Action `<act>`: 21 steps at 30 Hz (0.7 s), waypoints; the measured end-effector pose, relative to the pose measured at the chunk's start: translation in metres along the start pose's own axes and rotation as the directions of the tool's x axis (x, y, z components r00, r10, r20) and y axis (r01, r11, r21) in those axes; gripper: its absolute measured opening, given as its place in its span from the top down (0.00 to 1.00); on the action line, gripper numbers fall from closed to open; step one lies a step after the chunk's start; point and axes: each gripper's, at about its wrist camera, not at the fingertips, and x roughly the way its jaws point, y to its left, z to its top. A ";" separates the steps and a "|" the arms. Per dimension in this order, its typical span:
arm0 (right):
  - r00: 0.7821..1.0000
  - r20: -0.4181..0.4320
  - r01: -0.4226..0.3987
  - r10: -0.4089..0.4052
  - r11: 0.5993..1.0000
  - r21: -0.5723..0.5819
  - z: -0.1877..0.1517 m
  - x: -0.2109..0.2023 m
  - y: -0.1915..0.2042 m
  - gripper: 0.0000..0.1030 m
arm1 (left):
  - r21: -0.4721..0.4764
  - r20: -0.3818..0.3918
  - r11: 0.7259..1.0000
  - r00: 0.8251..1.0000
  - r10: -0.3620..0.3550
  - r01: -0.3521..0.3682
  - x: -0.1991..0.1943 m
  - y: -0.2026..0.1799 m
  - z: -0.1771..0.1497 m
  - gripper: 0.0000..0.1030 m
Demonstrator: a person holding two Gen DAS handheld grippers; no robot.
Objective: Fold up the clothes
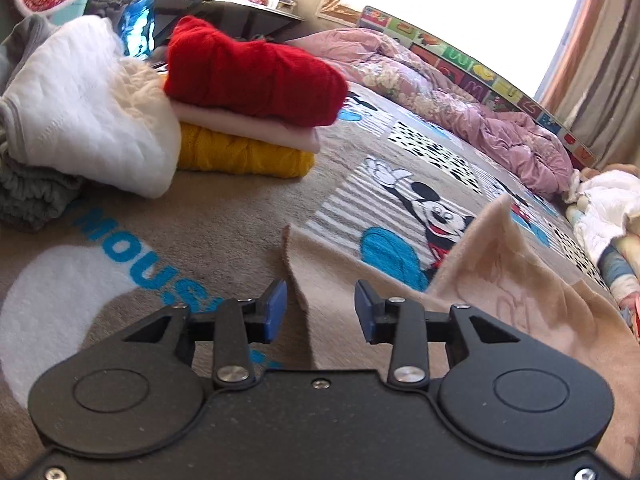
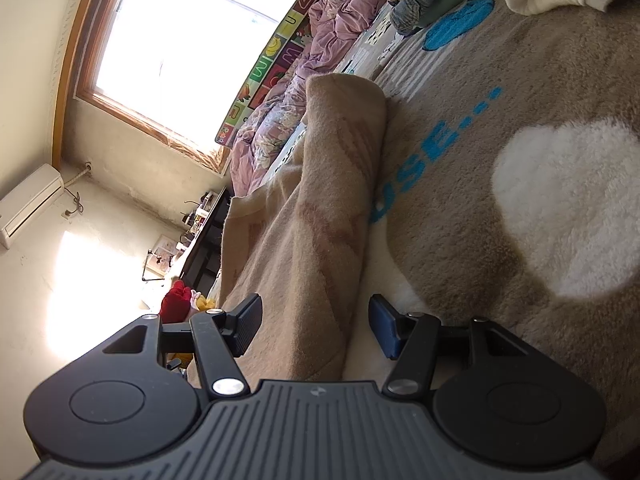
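A beige fleece garment (image 1: pixel 500 280) lies rumpled on the Mickey Mouse blanket (image 1: pixel 200 220), one corner standing up. My left gripper (image 1: pixel 321 312) is open; the garment's left edge runs between its blue pads (image 1: pixel 276 312) without being pinched. In the right wrist view the camera is rolled sideways. The same beige garment (image 2: pixel 328 200) forms a long folded roll between the fingers of my right gripper (image 2: pixel 316 330). That gripper is open, with a strip of blanket (image 2: pixel 560 100) showing between the roll and the blue pad (image 2: pixel 384 332).
A folded stack with a red sweater (image 1: pixel 256 76) on top, a pink piece and a yellow knit (image 1: pixel 244 156) sits at the back left. Beside it lie a white quilted garment (image 1: pixel 88 104) and a grey one (image 1: pixel 28 196). A pink duvet (image 1: pixel 500 128) lies along the window wall.
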 end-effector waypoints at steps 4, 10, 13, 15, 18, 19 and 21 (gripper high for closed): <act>1.000 0.004 0.000 0.000 1.000 0.018 -0.001 -0.004 0.000 0.43 | 0.155 -0.037 0.983 0.995 -0.097 0.102 -0.015 -0.045 -0.021 0.56; 1.000 0.030 -0.007 0.005 0.998 0.067 0.000 -0.012 -0.004 0.42 | 0.468 -0.148 0.836 0.958 -0.247 0.287 -0.036 -0.131 -0.078 0.51; 0.999 0.045 -0.018 0.013 0.995 0.097 0.000 -0.017 -0.006 0.41 | 0.598 -0.201 0.723 0.938 -0.283 0.347 -0.046 -0.171 -0.110 0.48; 0.998 0.052 -0.029 0.023 0.993 0.118 0.001 -0.019 -0.009 0.41 | 0.660 -0.228 0.649 0.924 -0.306 0.378 -0.052 -0.190 -0.130 0.43; 0.997 0.063 -0.050 0.041 0.988 0.147 0.002 -0.022 -0.012 0.39 | 0.733 -0.268 0.540 0.906 -0.329 0.413 -0.061 -0.214 -0.158 0.41; 0.997 0.065 -0.056 0.047 0.986 0.156 0.002 -0.023 -0.013 0.38 | 0.753 -0.274 0.510 0.902 -0.333 0.417 -0.064 -0.220 -0.165 0.40; 0.996 0.070 -0.069 0.058 0.983 0.168 0.003 -0.024 -0.014 0.37 | 0.788 -0.286 0.448 0.895 -0.342 0.423 -0.070 -0.232 -0.179 0.39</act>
